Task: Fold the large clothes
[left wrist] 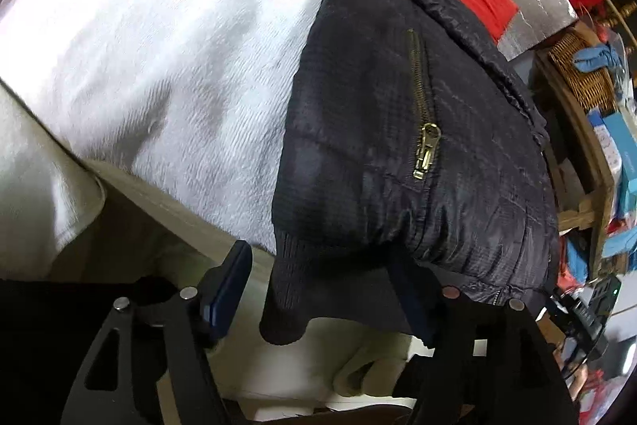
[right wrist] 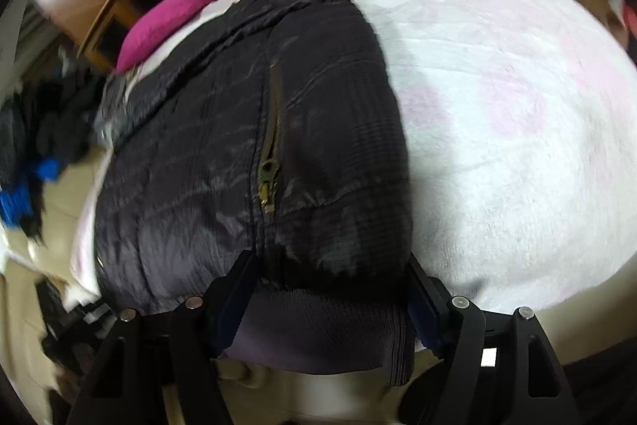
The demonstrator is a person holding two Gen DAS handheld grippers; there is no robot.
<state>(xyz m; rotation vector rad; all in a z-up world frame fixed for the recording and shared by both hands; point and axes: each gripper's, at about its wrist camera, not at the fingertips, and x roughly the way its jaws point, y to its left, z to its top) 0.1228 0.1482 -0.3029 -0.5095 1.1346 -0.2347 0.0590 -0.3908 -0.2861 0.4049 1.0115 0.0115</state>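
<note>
The left claw (left wrist: 322,299) spreads wide at the frame's bottom, the black jacket (left wrist: 402,146) hem hanging between its fingers, one tip hidden. The right claw (right wrist: 330,299) likewise gapes around the ribbed hem. The jacket covers a white blanket (right wrist: 497,106); the right view is blurred.

Right wrist view motion-blurred: dark heap with blue patches (right wrist: 24,182) at left edge unidentifiable. Black jacket (left wrist: 398,146) covers inner finger of left gripper (left wrist: 318,301); grip unclear. Jacket hem (right wrist: 318,329) fills gap between fingers of right gripper (right wrist: 330,301); contact unclear.
</note>
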